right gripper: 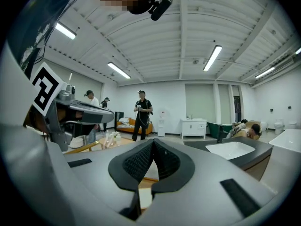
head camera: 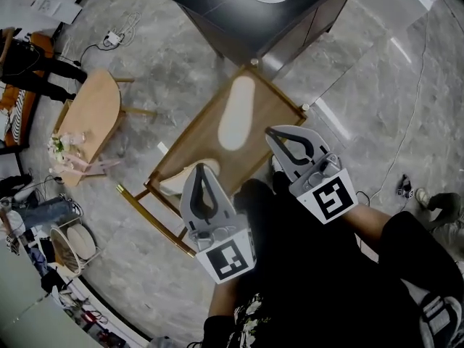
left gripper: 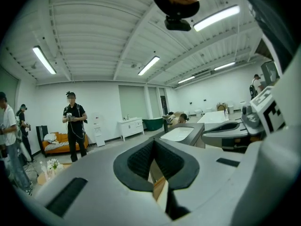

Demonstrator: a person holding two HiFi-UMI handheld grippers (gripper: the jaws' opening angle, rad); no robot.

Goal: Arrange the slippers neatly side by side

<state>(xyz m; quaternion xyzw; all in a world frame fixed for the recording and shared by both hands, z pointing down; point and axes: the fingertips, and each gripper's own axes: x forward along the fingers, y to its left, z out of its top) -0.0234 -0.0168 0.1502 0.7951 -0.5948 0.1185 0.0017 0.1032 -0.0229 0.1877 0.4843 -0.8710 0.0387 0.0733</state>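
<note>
Not yet arranged, by the look of it: one pale slipper [head camera: 236, 113] lying in the middle of the wooden tray [head camera: 284, 98], the other slipper [head camera: 174, 183] at the tray's near-left corner, well apart and not in line. Left gripper [head camera: 200, 170] pressed together and empty, above that corner, partly covering the second slipper. Right gripper [head camera: 270, 132] likewise closed on nothing, above the tray's near-right edge, near the first slipper.

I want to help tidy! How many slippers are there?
2. One slipper lies in the table's middle; the other slipper sits near its edge, partly behind the left hand-held gripper.
</note>
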